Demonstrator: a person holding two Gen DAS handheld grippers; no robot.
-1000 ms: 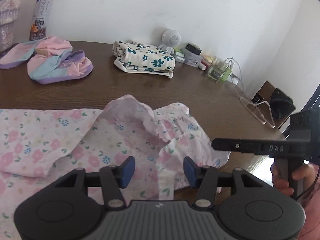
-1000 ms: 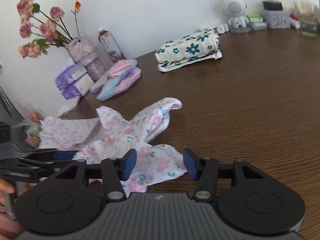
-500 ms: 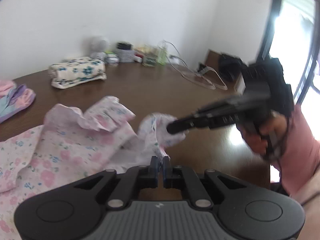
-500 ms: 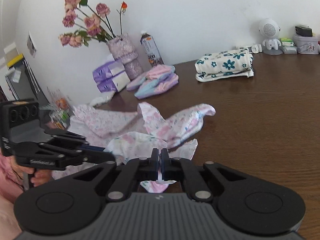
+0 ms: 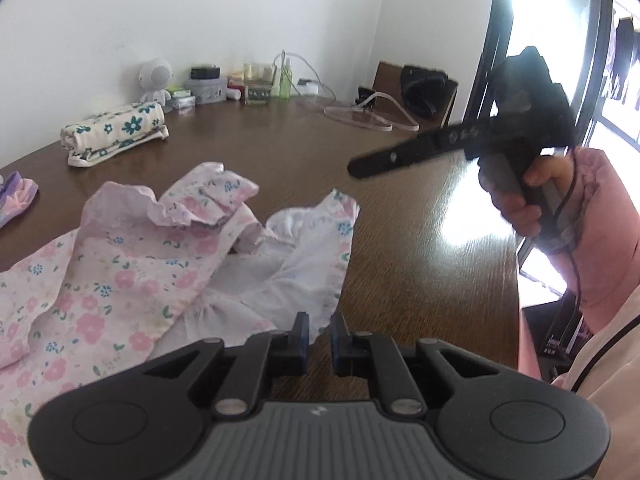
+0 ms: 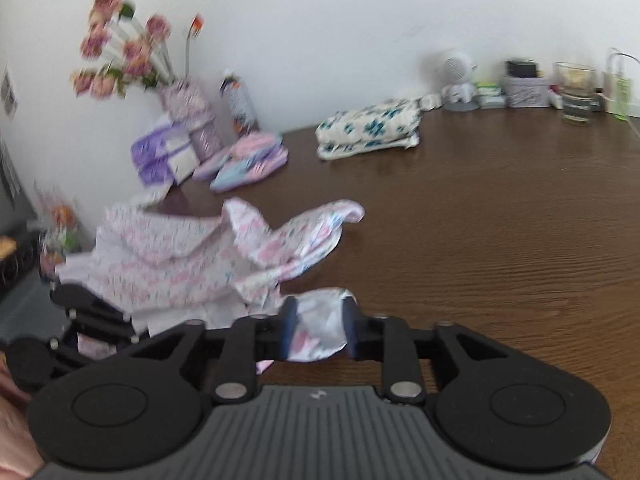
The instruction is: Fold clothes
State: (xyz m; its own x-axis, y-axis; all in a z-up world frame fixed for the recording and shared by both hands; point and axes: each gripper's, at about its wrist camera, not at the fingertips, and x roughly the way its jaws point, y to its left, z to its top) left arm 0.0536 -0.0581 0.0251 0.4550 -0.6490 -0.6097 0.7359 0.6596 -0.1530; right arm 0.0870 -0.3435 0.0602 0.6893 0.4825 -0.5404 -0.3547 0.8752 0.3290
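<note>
A pink floral garment [image 5: 132, 272] lies crumpled on the brown table [image 5: 400, 216], its white inside showing at the near edge. My left gripper [image 5: 319, 332] sits right at that edge. Its jaws are opening with a narrow gap, and only table shows between the pads. In the left wrist view a hand holds my right gripper [image 5: 356, 168] above bare table, clear of the cloth. In its own view the right gripper [image 6: 317, 330] is opening, and a corner of the garment [image 6: 192, 256] shows between the fingers, lying loose. The left gripper [image 6: 132, 326] is at the lower left.
A folded white cloth with blue flowers [image 5: 114, 134] and pastel folded clothes [image 6: 248, 160] lie further back. A flower vase [image 6: 188, 116], a bottle [image 6: 240, 100], a glass [image 6: 576, 92] and small items line the wall. A clear hanger [image 5: 368, 118] lies far right, near the table's edge.
Half a second ago both grippers were shut on the garment's edge. Both have since parted their jaws, and the right one has pulled back to the right, off the cloth.
</note>
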